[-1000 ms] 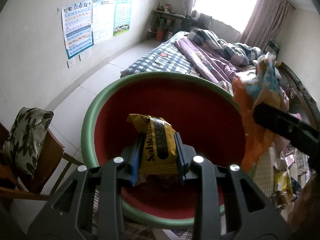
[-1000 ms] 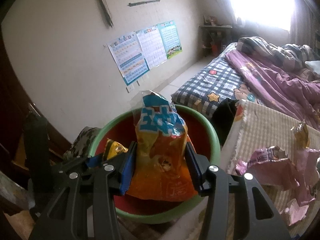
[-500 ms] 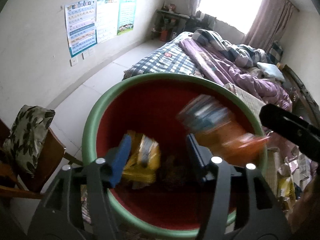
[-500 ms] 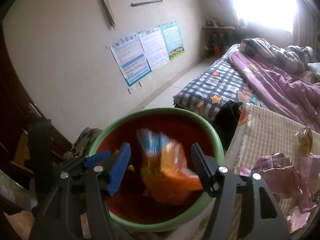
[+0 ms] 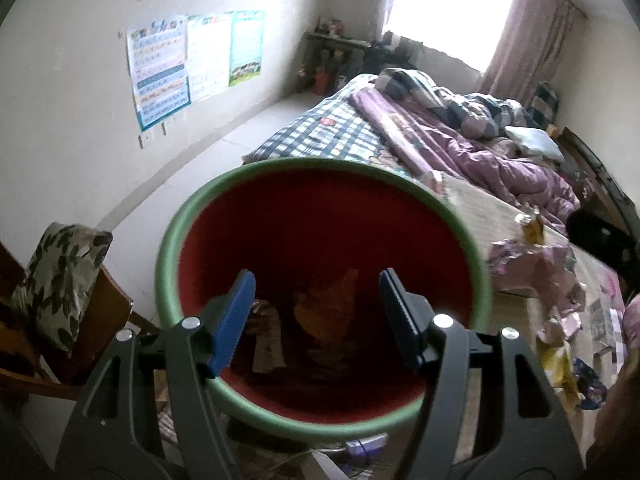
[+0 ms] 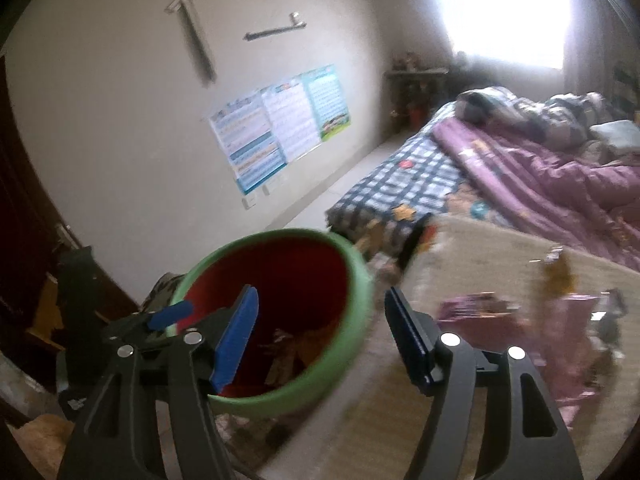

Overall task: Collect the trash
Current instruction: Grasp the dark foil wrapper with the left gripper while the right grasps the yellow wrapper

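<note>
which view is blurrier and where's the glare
Right wrist view: motion-smeared, worst on the pink wrappers and bin rim; window blown white. Left wrist view: sharper, its window also overexposed, bin bottom dark.

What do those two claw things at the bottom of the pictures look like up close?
Both look alike. The left gripper and the right gripper are matte black plastic frames with triangular cut-outs and round silver bolt heads at the joints. Each has two flat fingers; the left-hand finger's ribbed pad shows bright blue, the other looks darker blue. No cables, markings or sleeves are visible.
</note>
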`<state>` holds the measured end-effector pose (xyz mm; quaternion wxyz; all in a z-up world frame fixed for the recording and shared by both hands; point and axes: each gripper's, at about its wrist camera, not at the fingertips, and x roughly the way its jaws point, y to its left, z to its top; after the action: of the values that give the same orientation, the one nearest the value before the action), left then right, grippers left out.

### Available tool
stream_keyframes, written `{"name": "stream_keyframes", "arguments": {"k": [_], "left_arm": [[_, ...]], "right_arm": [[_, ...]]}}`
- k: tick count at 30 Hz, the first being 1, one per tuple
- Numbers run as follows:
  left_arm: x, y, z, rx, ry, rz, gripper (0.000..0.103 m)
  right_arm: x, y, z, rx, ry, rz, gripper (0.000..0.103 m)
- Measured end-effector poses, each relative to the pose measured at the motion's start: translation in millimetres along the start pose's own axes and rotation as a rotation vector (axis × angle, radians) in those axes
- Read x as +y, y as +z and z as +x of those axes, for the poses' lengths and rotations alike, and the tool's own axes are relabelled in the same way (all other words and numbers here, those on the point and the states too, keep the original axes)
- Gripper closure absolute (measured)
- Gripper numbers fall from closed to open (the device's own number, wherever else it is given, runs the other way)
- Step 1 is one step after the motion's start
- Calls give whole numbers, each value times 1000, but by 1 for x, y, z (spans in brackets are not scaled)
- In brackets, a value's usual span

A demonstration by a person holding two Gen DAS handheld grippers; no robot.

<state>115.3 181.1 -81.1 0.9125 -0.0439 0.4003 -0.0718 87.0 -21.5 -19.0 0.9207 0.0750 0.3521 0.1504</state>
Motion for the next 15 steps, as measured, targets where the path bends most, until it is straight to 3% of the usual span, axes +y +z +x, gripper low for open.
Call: {"name": "stream_keyframes", "arguments": {"k": [3, 6, 15], "left_arm": [[-25, -5, -8, -3, -40, 20, 33], [-59, -17, -16, 3, -72, 61, 32], [-153, -59, -25, 82, -164, 144, 27]], "right_arm": [[-27, -2, -28, -33, -46, 12, 34], [-64, -9, -60, -52, -108, 30, 34], [-147, -56, -114, 11, -165, 125, 33]]}}
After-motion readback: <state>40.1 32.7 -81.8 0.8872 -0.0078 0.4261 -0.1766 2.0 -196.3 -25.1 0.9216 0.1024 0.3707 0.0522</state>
